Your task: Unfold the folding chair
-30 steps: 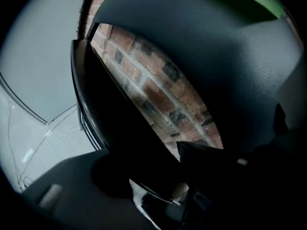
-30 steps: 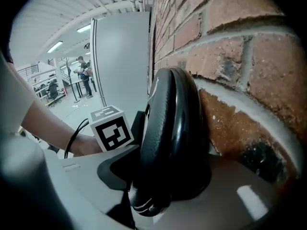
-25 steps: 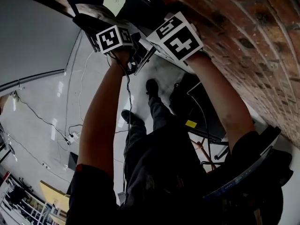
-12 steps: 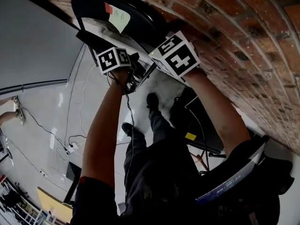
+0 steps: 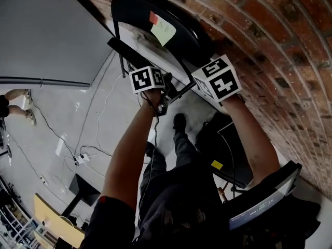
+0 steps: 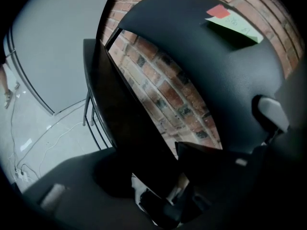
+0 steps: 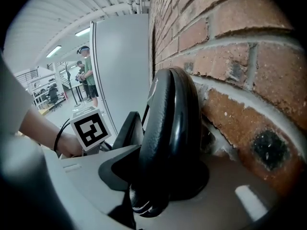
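A black folding chair leans folded against the brick wall, its backrest (image 5: 136, 5) bearing a green sticky note (image 5: 164, 31) and a red one (image 5: 154, 18). My left gripper (image 6: 158, 178) is shut on the edge of the seat panel (image 6: 127, 123), below the backrest (image 6: 216, 71). In the head view its marker cube (image 5: 147, 79) sits against the seat's edge (image 5: 155, 61). My right gripper (image 7: 163, 176) is shut on the backrest's rounded rim (image 7: 168, 123), close to the bricks. Its cube (image 5: 218, 79) shows to the right, and the seat (image 7: 128, 126) stands just left of the rim.
The brick wall (image 5: 270, 40) runs along the right, a grey panel (image 5: 57, 30) at the left. Cables and a power strip (image 5: 80, 160) lie on the pale floor. A black case (image 5: 231, 154) stands by the wall near my feet. People (image 7: 87, 75) stand far off.
The head view has swung so that the whole top of the backrest shows. Both grippers keep their hold; the left one has shifted a little with the seat edge.
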### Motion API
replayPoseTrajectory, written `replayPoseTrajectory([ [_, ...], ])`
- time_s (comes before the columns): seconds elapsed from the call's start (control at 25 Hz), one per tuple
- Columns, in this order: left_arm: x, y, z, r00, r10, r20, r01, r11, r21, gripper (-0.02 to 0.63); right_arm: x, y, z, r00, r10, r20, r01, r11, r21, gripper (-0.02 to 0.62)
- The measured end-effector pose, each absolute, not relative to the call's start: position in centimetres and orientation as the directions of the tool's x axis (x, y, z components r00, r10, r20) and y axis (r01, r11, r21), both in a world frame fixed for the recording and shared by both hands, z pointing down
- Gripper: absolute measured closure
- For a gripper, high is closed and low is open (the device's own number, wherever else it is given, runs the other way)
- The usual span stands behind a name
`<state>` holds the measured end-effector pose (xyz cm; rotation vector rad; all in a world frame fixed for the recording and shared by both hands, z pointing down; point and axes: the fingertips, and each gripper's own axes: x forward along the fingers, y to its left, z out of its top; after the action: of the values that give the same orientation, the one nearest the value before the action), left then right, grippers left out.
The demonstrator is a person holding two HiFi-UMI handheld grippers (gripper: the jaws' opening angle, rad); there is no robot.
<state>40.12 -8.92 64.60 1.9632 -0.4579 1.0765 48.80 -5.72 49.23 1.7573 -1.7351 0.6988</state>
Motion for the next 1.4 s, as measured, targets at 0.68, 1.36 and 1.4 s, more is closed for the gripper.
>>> replayPoseTrajectory([
  [0.68,33.6,-9.2,65.0,0.531,0.099,0.842,-0.676,-0.549,0.491,0.328,47.1,-5.9,49.3,0.019,-0.711,0.703,-1.000,-0.001,0.026,0.430],
  [1.36,31.5,-9.4,65.2,0.507,0.073,0.859,-0.691,-0.562,0.455,0.307,47.0,-6.0,49.5,0.023,-0.720,0.693,-1.000,-0.010,0.022,0.429],
  [1.4,31.4,-9.4,65.2,0.515,0.068,0.855,-0.687,-0.564,0.459,0.307,47.2,-6.0,49.6,0.020,-0.723,0.690,-1.000,-0.008,0.021,0.428],
])
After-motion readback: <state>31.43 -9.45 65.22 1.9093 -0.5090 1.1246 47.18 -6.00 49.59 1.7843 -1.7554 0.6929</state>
